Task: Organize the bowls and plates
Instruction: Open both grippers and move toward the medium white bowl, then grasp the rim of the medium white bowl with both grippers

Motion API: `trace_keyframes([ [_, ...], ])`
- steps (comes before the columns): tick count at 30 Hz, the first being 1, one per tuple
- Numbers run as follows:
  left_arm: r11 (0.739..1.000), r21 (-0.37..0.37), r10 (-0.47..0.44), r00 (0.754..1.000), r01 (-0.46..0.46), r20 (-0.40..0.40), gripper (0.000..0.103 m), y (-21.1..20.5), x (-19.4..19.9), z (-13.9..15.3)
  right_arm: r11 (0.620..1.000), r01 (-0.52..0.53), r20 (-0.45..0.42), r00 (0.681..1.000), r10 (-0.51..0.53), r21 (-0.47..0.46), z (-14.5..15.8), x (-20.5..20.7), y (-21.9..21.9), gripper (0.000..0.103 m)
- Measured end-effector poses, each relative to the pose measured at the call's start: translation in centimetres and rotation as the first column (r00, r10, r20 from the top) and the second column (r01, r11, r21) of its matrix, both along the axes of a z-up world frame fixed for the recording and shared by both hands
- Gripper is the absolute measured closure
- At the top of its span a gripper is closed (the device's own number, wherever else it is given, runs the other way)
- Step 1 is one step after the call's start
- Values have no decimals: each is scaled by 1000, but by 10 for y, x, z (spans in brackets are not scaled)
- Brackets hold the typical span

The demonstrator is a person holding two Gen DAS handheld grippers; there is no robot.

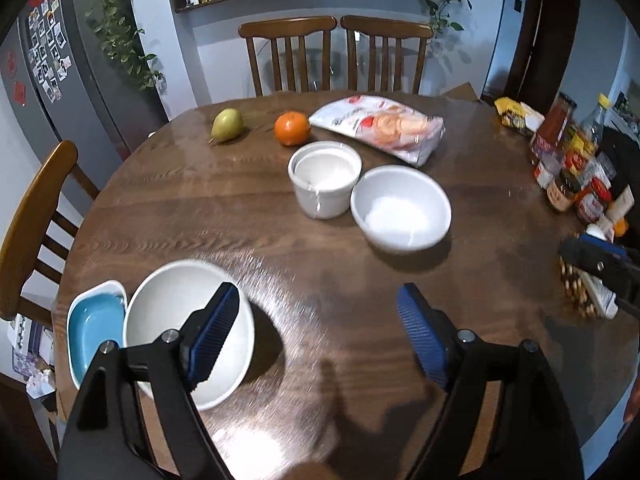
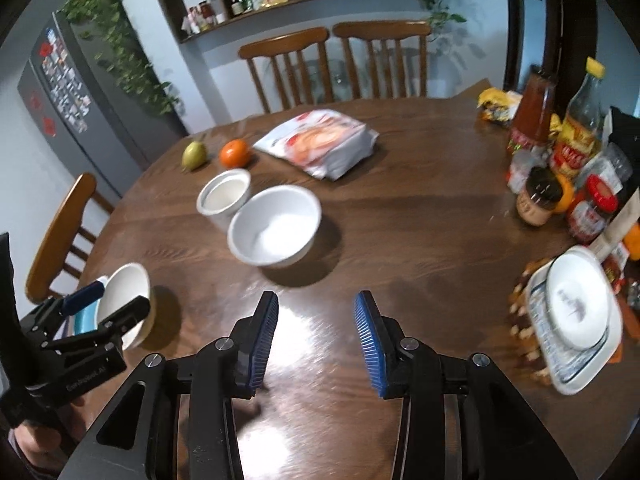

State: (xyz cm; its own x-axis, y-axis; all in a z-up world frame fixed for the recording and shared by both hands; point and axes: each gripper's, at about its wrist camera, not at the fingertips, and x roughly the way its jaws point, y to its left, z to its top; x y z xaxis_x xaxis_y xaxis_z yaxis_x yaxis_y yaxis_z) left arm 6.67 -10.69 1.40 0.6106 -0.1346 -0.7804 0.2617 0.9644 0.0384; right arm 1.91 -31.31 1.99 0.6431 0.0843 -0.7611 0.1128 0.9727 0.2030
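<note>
A white bowl [image 1: 168,320] sits by the near left table edge, touching a blue-lined dish [image 1: 94,328] on its left. My left gripper [image 1: 320,332] is open over bare wood; its left finger [image 1: 216,332] hangs in front of that bowl, and nothing is between the pads. Mid-table, a white straight-sided cup [image 1: 324,184] stands against a wider white bowl [image 1: 400,210]. My right gripper [image 2: 316,340] is open and empty above the table. A round white plate [image 2: 578,308] rests on a rectangular blue-patterned plate [image 2: 560,372] at the right edge. The right wrist view shows the left gripper [image 2: 124,296] beside the near bowl [image 2: 120,292].
A pear [image 1: 227,125], an orange [image 1: 292,128] and a bagged snack [image 1: 384,126] lie at the back of the round wooden table [image 1: 200,220]. Jars and bottles [image 2: 560,168] crowd its right side. Wooden chairs [image 1: 288,52] stand behind and to the left.
</note>
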Motion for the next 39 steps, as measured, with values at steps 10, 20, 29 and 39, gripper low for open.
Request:
trace_keyframes([
  [10,998,16,63,998,-62,-32,22,-32,49,-25,998,-60,-9,998,60,-2,-13,59,-13,62],
  [20,996,43,80,992,-77,-93,23,-46,84,-61,991,-123,-82,989,127,45,-62,111,-7,62],
  [29,998,49,46,989,-39,-141,43,-55,101,-82,984,-130,-116,983,144,124,-90,130,-9,62],
  [39,1000,25,1,986,3,-168,72,-61,109,-89,976,-151,-123,978,171,159,-98,134,-5,81],
])
